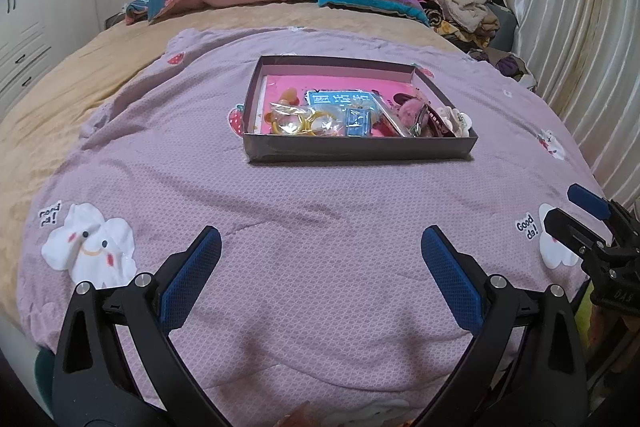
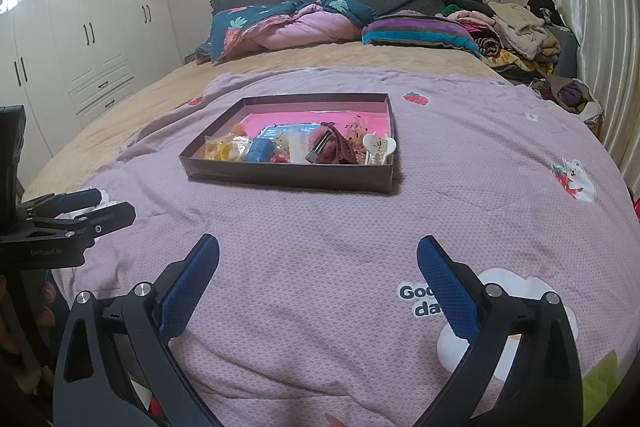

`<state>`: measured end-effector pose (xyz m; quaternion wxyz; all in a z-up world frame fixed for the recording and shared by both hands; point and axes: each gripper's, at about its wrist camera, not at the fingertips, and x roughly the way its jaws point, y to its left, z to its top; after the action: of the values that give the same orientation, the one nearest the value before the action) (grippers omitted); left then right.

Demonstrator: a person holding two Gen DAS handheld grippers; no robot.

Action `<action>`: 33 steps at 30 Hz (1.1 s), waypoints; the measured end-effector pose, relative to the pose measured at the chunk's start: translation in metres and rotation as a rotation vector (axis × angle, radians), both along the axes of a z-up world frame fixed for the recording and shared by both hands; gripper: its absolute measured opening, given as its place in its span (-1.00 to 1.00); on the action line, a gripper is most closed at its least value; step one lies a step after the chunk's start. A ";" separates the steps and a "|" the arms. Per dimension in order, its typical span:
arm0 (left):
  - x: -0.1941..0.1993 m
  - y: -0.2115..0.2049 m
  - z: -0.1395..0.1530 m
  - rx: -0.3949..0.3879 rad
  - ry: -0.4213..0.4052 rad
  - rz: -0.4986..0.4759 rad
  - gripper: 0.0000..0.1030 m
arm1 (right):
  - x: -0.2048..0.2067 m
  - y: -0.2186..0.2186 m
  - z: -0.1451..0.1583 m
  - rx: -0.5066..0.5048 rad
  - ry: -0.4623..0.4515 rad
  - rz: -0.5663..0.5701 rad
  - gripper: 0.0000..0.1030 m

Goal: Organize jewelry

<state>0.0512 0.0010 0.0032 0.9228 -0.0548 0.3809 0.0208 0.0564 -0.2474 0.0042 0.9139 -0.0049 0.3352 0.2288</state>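
Left wrist view: a wide bed fills the picture, covered by a lilac quilted bedspread [image 1: 320, 207] printed with white cartoon clouds and small strawberries. At 7 o'clock and 5 o'clock stand the two black fingers with blue textured pads of the left gripper [image 1: 320, 259], spread wide apart and holding nothing, with only bedspread between them. At 12 o'clock from the gripper, well apart from it, a shallow dark cardboard box with a pink floor [image 1: 360, 147] lies flat on the bedspread. The jewelry sits crowded along the box's near wall: from the left, yellow rings in a clear plastic bag [image 1: 296, 121], a small blue packet [image 1: 357, 123], a fluffy pink hair clip [image 1: 408, 107], and a white hair claw [image 1: 454, 119] in the right near corner. At 3 o'clock, at the bed's edge, the right gripper [image 1: 568, 205] enters sideways.

Right wrist view: at 9 o'clock the left gripper [image 2: 108, 205] shows from the side, with a person's fingers [image 2: 44, 303] partly visible below it. The right gripper [image 2: 318, 257] occupies the bottom, its blue pads also far apart and empty. The box [image 2: 288, 177] lies at 12 o'clock, slightly left, with the hair claw [image 2: 378, 147] at its right end. Beyond it, a folded pink and teal duvet [image 2: 288, 23] rests against the grey headboard.
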 end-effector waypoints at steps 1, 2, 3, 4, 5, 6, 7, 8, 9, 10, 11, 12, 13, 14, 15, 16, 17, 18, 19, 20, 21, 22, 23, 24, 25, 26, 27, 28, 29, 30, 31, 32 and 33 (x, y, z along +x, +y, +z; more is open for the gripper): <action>0.000 0.000 0.000 0.000 0.000 0.000 0.82 | 0.000 0.000 0.000 0.000 0.001 0.000 0.92; 0.000 0.000 0.000 0.000 0.000 -0.002 0.82 | 0.000 0.000 0.000 0.000 0.000 0.000 0.92; 0.000 0.000 0.000 0.001 0.001 0.000 0.82 | 0.000 -0.001 0.000 0.001 -0.001 0.000 0.92; 0.000 0.000 0.000 0.001 0.000 0.001 0.82 | 0.000 0.000 0.000 0.000 -0.001 0.000 0.92; 0.000 0.000 0.000 0.000 0.000 -0.001 0.82 | 0.000 -0.001 0.000 0.000 -0.001 0.000 0.92; 0.000 0.000 0.000 0.002 0.001 -0.001 0.82 | 0.000 -0.001 0.000 0.000 0.000 0.000 0.92; 0.000 0.001 0.000 0.003 0.002 0.001 0.82 | 0.000 0.000 0.000 0.000 -0.001 0.001 0.92; 0.000 0.001 0.000 0.002 0.002 0.000 0.82 | 0.000 0.000 0.000 -0.001 0.000 0.001 0.92; -0.001 0.001 0.000 0.002 0.002 -0.002 0.82 | 0.000 -0.001 0.000 -0.001 0.000 0.001 0.92; -0.001 0.001 0.000 0.005 0.002 -0.001 0.82 | 0.000 -0.001 0.000 0.000 0.000 0.001 0.92; -0.002 0.001 0.000 0.005 0.002 -0.002 0.82 | 0.000 0.000 0.000 -0.001 0.000 0.001 0.92; -0.001 0.001 0.000 0.003 0.001 -0.002 0.82 | 0.000 0.000 0.000 0.000 0.000 0.001 0.92; -0.001 0.001 0.000 0.003 0.002 -0.002 0.82 | 0.000 0.000 0.000 0.000 -0.001 0.001 0.92; -0.001 0.001 0.000 0.004 0.003 0.001 0.82 | 0.000 -0.001 0.000 -0.001 -0.002 0.001 0.92; -0.001 0.001 0.000 0.004 0.001 -0.001 0.82 | 0.000 -0.001 0.001 -0.001 -0.002 0.000 0.92; -0.001 0.001 0.000 0.005 0.002 -0.001 0.82 | 0.000 -0.002 0.001 -0.001 -0.002 -0.001 0.92; -0.001 0.001 0.000 0.006 0.003 0.001 0.82 | 0.000 -0.001 0.001 -0.001 -0.002 -0.001 0.92; -0.002 0.001 0.001 0.006 0.002 0.001 0.82 | 0.000 -0.001 0.001 -0.001 -0.002 -0.001 0.92; -0.002 0.001 0.001 0.007 0.002 0.001 0.82 | 0.000 -0.002 0.001 -0.001 -0.002 -0.001 0.92; -0.002 0.001 0.000 0.007 0.002 0.001 0.82 | 0.000 -0.001 0.001 -0.001 -0.002 -0.001 0.92; -0.002 0.001 0.000 0.007 0.002 0.000 0.82 | 0.000 -0.002 0.001 -0.001 -0.003 -0.002 0.92; -0.002 0.001 0.000 0.008 0.003 0.002 0.82 | 0.001 -0.002 0.001 -0.002 -0.002 -0.001 0.92; -0.002 0.001 0.000 0.008 0.003 0.002 0.82 | 0.001 -0.002 0.001 -0.002 -0.001 -0.002 0.92; -0.002 0.001 0.001 0.006 0.003 0.000 0.82 | 0.000 -0.002 0.002 -0.002 -0.002 -0.003 0.92; -0.002 0.001 0.001 0.006 0.003 0.000 0.82 | 0.000 -0.003 0.002 -0.002 -0.002 -0.002 0.92; -0.002 0.001 0.000 0.007 0.003 0.002 0.82 | 0.001 -0.002 0.002 -0.002 -0.002 -0.002 0.92; -0.002 0.001 0.000 0.006 0.003 0.000 0.82 | 0.000 -0.002 0.002 -0.002 -0.002 -0.002 0.92; -0.002 0.001 0.001 0.007 0.004 0.000 0.82 | 0.000 -0.003 0.002 -0.002 -0.002 -0.003 0.92; -0.002 0.001 0.000 0.008 0.003 0.001 0.82 | 0.001 -0.003 0.002 -0.002 -0.002 -0.002 0.92; -0.002 0.001 0.000 0.007 0.003 0.000 0.82 | 0.001 -0.003 0.002 -0.001 -0.002 -0.002 0.92; -0.002 0.001 0.000 0.007 0.003 0.001 0.82 | 0.001 -0.003 0.002 -0.002 -0.003 -0.003 0.92; -0.003 0.001 0.001 0.008 0.004 0.001 0.82 | 0.000 -0.002 0.002 -0.002 -0.002 -0.002 0.92; -0.003 0.001 0.001 0.009 0.004 0.002 0.82 | 0.001 -0.003 0.002 -0.001 -0.002 -0.002 0.92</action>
<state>0.0487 0.0022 0.0040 0.9222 -0.0512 0.3826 0.0236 0.0572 -0.2506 0.0062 0.9145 -0.0054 0.3345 0.2275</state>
